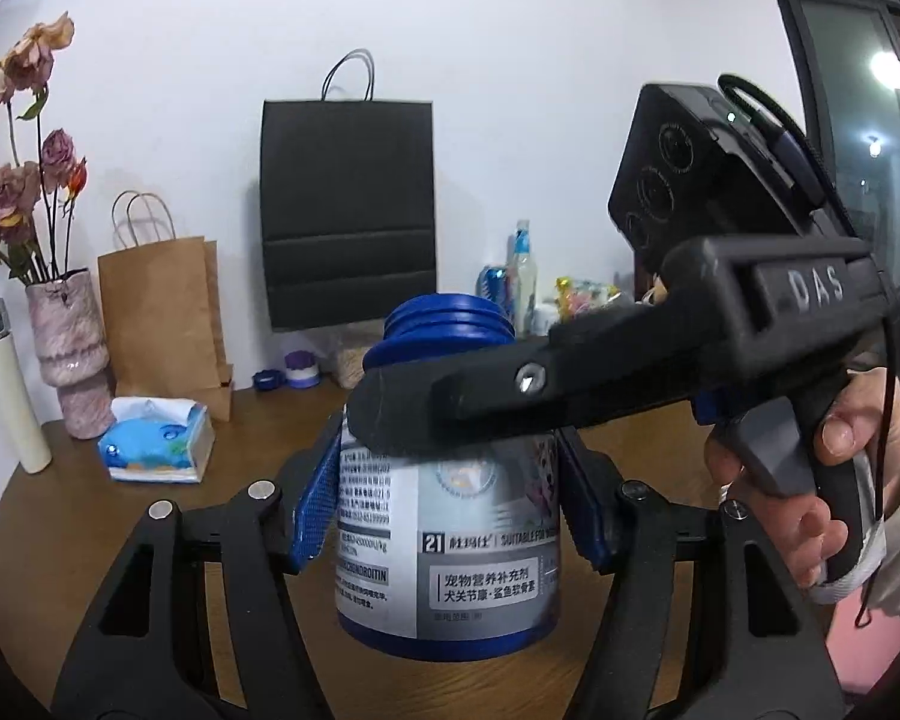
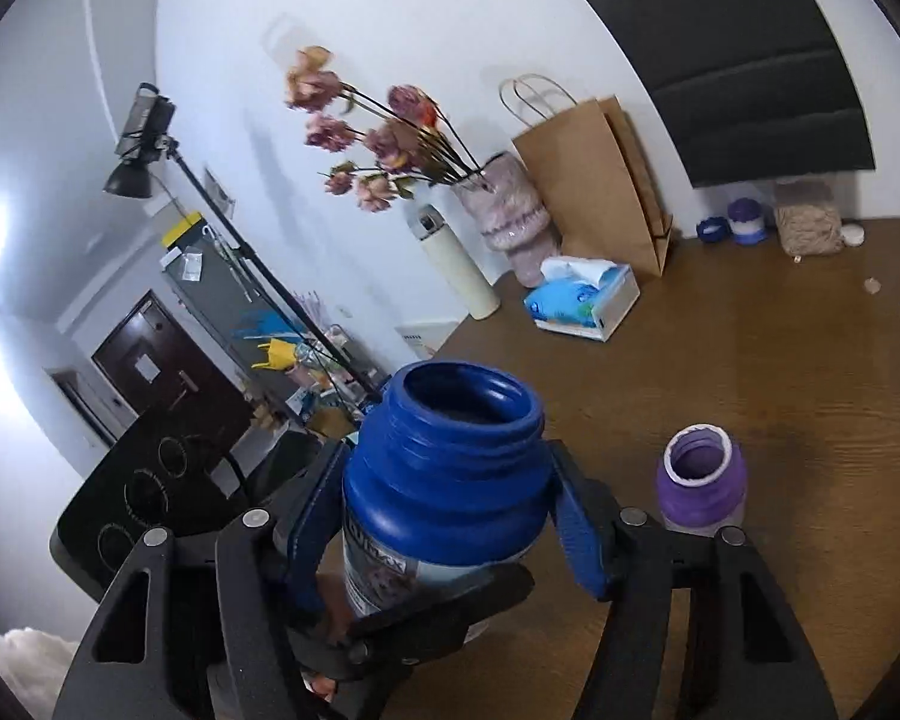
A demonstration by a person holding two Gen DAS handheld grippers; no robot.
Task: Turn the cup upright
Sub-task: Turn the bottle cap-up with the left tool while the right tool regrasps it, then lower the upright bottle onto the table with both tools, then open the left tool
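The cup is a blue plastic jar [image 1: 444,516] with a silver label and an open threaded mouth, upright, mouth up, held above the brown table [image 1: 90,516]. My left gripper [image 1: 444,480] is shut on the jar's body, blue pads on both sides. The right gripper crosses in front in the left wrist view, one black finger [image 1: 450,402] against the jar's shoulder. In the right wrist view, my right gripper [image 2: 444,516] is shut on the jar [image 2: 450,468] just below its neck. The left gripper's fingers [image 2: 426,612] show lower on the jar.
A small purple open jar [image 2: 699,486] stands on the table right of the blue jar. At the back stand a tissue box [image 1: 159,447], pink vase of flowers [image 1: 69,354], cream bottle [image 1: 9,384], brown paper bag [image 1: 162,312], black bag [image 1: 348,210], and small bottles [image 1: 519,276].
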